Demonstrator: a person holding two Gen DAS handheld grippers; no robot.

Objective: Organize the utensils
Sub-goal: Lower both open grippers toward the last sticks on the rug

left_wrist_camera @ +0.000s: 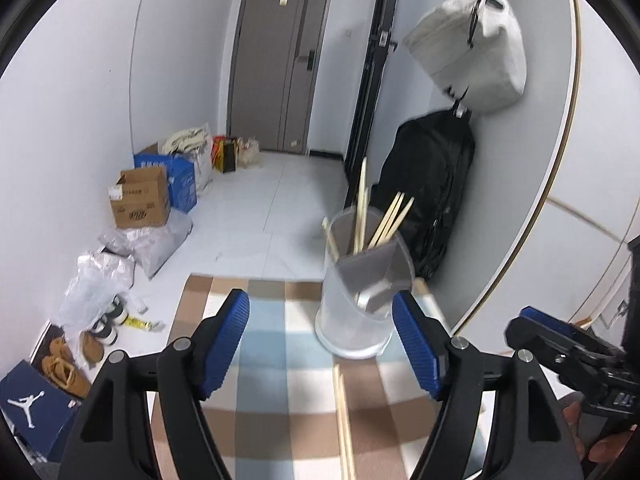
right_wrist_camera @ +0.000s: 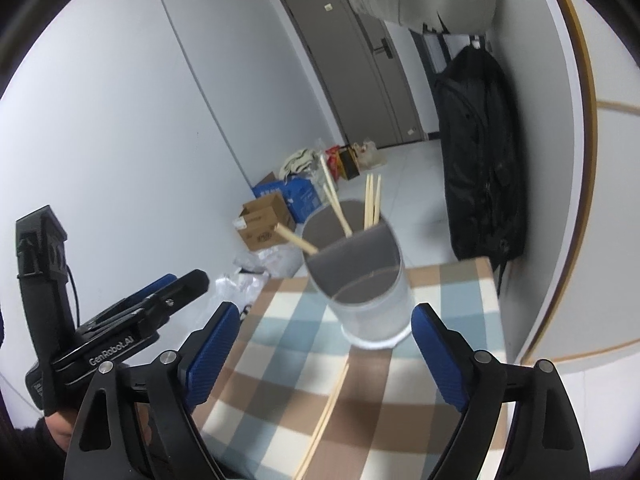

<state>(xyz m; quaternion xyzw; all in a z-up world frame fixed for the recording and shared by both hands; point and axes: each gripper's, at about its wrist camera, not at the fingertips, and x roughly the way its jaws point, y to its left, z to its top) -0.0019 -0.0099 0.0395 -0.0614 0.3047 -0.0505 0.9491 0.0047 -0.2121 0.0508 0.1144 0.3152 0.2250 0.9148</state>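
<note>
A clear plastic holder (left_wrist_camera: 362, 292) (right_wrist_camera: 362, 280) with a grey divider stands at the far end of a checked tablecloth (left_wrist_camera: 280, 360) (right_wrist_camera: 280, 360). Several wooden chopsticks (left_wrist_camera: 384, 220) (right_wrist_camera: 372, 200) stick up out of it. Two more chopsticks (left_wrist_camera: 344, 420) (right_wrist_camera: 326, 412) lie flat on the cloth in front of it. My left gripper (left_wrist_camera: 322, 344) is open above the cloth, a little short of the holder, with nothing between its blue pads. My right gripper (right_wrist_camera: 324, 356) is open too, empty, with the lying chopsticks below its gap.
The table's far edge drops to a tiled floor with cardboard boxes (left_wrist_camera: 140, 200), plastic bags (left_wrist_camera: 96, 288) and shoes (left_wrist_camera: 68, 368) along the left wall. A black coat (left_wrist_camera: 432, 192) and a white bag (left_wrist_camera: 472, 52) hang on the right wall. A grey door (left_wrist_camera: 276, 64) is at the back.
</note>
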